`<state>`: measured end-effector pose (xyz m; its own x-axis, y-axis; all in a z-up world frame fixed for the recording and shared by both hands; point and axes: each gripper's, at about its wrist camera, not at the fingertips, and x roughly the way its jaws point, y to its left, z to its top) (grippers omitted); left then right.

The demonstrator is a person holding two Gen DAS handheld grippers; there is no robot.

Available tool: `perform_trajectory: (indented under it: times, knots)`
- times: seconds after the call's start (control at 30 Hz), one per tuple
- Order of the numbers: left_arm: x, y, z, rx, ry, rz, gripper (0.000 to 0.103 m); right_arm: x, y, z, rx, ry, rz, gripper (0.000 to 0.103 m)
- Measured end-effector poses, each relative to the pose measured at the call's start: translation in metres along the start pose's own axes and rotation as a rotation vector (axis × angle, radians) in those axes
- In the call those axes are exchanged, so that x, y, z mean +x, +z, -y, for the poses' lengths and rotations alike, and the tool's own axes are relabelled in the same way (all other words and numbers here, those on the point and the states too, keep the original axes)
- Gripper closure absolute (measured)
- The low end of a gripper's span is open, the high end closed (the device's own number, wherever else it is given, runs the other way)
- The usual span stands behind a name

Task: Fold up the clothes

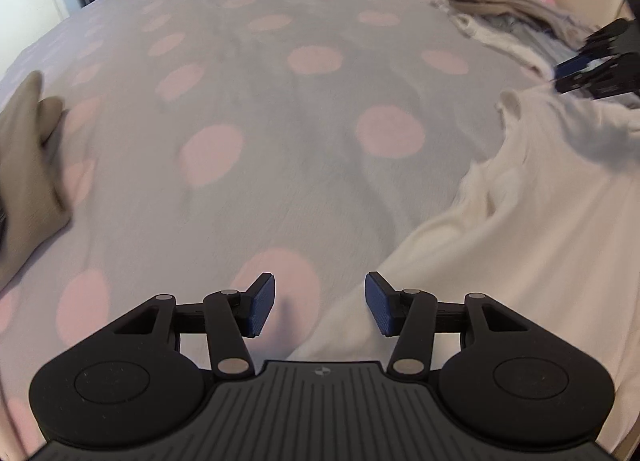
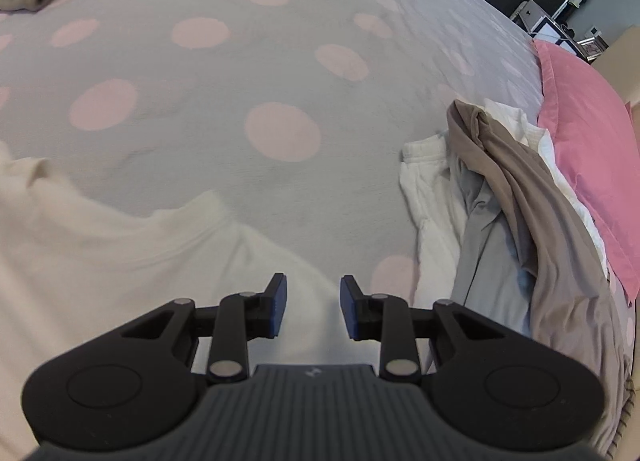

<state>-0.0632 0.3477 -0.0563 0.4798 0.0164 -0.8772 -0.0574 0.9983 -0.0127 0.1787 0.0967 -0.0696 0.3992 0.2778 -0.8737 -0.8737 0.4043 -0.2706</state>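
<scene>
A cream garment [image 2: 100,245] lies spread on the polka-dot bed cover [image 2: 280,61], partly rumpled, its ribbed neckline facing the open middle of the bed. Folded or half-spread? Cannot settle it: edges blurred, no clear crease line.

Beside the pink pillow [image 2: 580,133] sits an unfolded heap [image 2: 500,201] (tan, grey, white pieces, all loose), so sorting work looks left there. On the far side, a tan piece [image 1: 28,165] lies in what looks like a stacked bundle, likely already folded.

Left tool [image 1: 320,307]: fingers wide apart, gripping nothing, hovering over the cover at the cream garment's edge. Right tool [image 2: 313,311]: fingers parted (a narrower gap), empty, over the cream fabric near the heap.

Cream garment's long axis: roughly from the tools toward the neckline, running crosswise between heap and bundle; hem out of view.
</scene>
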Motion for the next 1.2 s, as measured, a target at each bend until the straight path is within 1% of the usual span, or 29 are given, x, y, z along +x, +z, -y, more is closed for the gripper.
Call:
perform_trajectory:
  times: [0.07,0.17,0.23,0.27,0.3,0.33,0.37,0.43,0.5,0.53,0.57,0.6,0.63,0.67,0.7,0.8,0.83,0.87,0.93,0.97,1.0,1.03,1.07,1.13,1.2]
  knots:
    - [0.007,0.010,0.008,0.033,-0.056,0.012,0.055,0.015,0.004,0.005,0.008,0.011,-0.008,0.070]
    - [0.021,0.020,0.024,0.112,-0.122,-0.003,0.055,0.028,0.007,0.011,0.011,0.032,-0.008,0.070]
    - [0.032,0.022,0.034,0.156,-0.142,-0.026,0.055,0.035,0.008,0.015,0.012,0.059,-0.010,0.065]
    - [0.037,0.022,0.039,0.176,-0.149,-0.037,0.056,0.039,0.008,0.017,0.011,0.075,-0.013,0.060]
    - [0.042,0.022,0.041,0.182,-0.163,-0.049,0.057,0.041,0.007,0.018,0.010,0.087,-0.014,0.055]
    - [0.047,0.021,0.043,0.186,-0.177,-0.061,0.061,0.043,0.006,0.020,0.009,0.098,-0.015,0.052]
    - [0.051,0.020,0.044,0.182,-0.193,-0.070,0.064,0.045,0.005,0.021,0.012,0.111,-0.016,0.051]
    - [0.055,0.017,0.048,0.180,-0.199,-0.075,0.066,0.049,0.002,0.025,0.025,0.140,-0.019,0.051]
    - [0.055,0.015,0.051,0.187,-0.189,-0.067,0.073,0.046,0.001,0.021,-0.002,0.155,-0.011,0.057]
    - [0.054,0.015,0.050,0.176,-0.185,-0.063,0.083,0.045,0.001,0.019,-0.016,0.162,-0.007,0.064]
    - [0.053,0.016,0.049,0.164,-0.182,-0.059,0.094,0.043,0.000,0.017,-0.030,0.169,-0.003,0.084]
    - [0.052,0.016,0.048,0.156,-0.183,-0.054,0.096,0.042,0.000,0.015,-0.044,0.176,0.001,0.095]
    - [0.049,0.017,0.047,0.151,-0.180,-0.041,0.098,0.041,-0.001,0.013,-0.058,0.183,0.005,0.096]
    - [0.046,0.018,0.046,0.147,-0.177,-0.026,0.099,0.039,-0.001,0.011,-0.072,0.191,0.008,0.098]
    - [0.041,0.019,0.045,0.142,-0.171,-0.009,0.099,0.035,-0.002,0.008,-0.092,0.178,0.021,0.099]
    - [0.026,0.027,0.040,0.109,-0.132,0.071,0.100,0.017,-0.002,0.019,-0.031,0.158,0.102,0.100]
    - [0.021,0.030,0.038,0.092,-0.117,0.103,0.100,0.012,-0.001,0.022,-0.015,0.139,0.124,0.100]
    - [0.017,0.032,0.036,0.071,-0.089,0.135,0.100,0.007,0.001,0.025,0.000,0.120,0.146,0.100]
    - [0.015,0.039,0.029,0.021,-0.025,0.160,0.100,-0.003,0.003,0.032,0.032,0.082,0.190,0.100]
    - [0.015,0.042,0.025,-0.005,0.007,0.172,0.095,-0.008,0.005,0.035,0.048,0.062,0.212,0.100]
    - [0.016,0.043,0.021,-0.026,0.012,0.162,0.092,-0.008,0.006,0.036,0.049,0.056,0.201,0.099]
    - [0.017,0.044,0.017,-0.033,0.017,0.153,0.086,-0.007,0.006,0.034,0.039,0.038,0.182,0.099]
    - [0.018,0.044,0.014,-0.038,0.024,0.145,0.084,-0.006,0.005,0.030,0.022,0.013,0.167,0.099]
    - [0.017,0.039,0.012,-0.003,0.086,0.127,0.084,-0.001,0.005,0.026,-0.007,-0.050,0.143,0.098]
    - [0.014,0.031,0.007,0.021,0.122,0.109,0.081,0.001,-0.001,0.029,-0.004,-0.067,0.126,0.097]
